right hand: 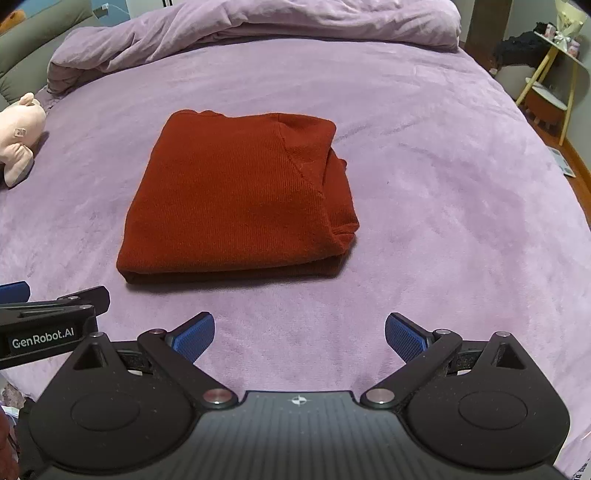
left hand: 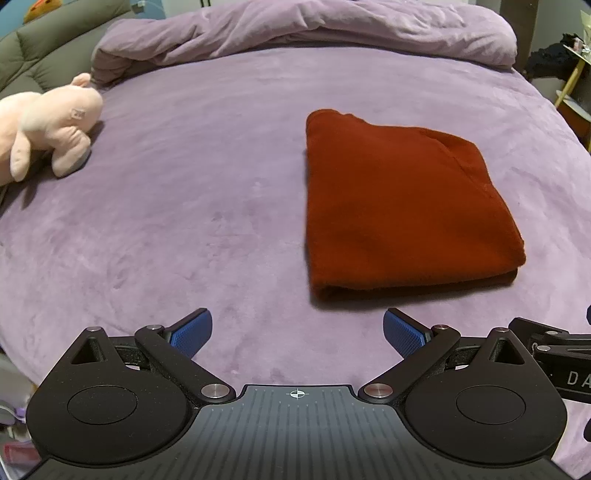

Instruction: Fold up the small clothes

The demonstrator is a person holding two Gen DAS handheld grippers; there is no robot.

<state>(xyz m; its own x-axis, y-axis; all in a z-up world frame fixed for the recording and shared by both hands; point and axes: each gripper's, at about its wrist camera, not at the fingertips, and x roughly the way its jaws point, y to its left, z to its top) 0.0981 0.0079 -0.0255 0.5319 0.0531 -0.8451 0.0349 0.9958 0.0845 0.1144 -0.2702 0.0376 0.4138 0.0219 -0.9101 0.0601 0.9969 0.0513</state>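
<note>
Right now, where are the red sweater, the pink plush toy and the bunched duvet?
red sweater (right hand: 236, 195), right wrist view, middle of its folded top.
pink plush toy (left hand: 55, 122), left wrist view, its body.
bunched duvet (right hand: 295, 22), right wrist view, its heaped folds.

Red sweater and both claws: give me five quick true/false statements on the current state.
1. The red sweater lies folded into a compact rectangle on the purple bedspread. True.
2. The left claw is clamped on the sweater's near edge. False: it is open, short of the sweater and holding nothing.
3. The right claw is open and empty. True.
4. A pink plush toy sits on top of the sweater. False: it lies apart, at the bed's left side.
5. The bunched duvet covers the sweater. False: it lies heaped at the far end of the bed, clear of the sweater.
</note>
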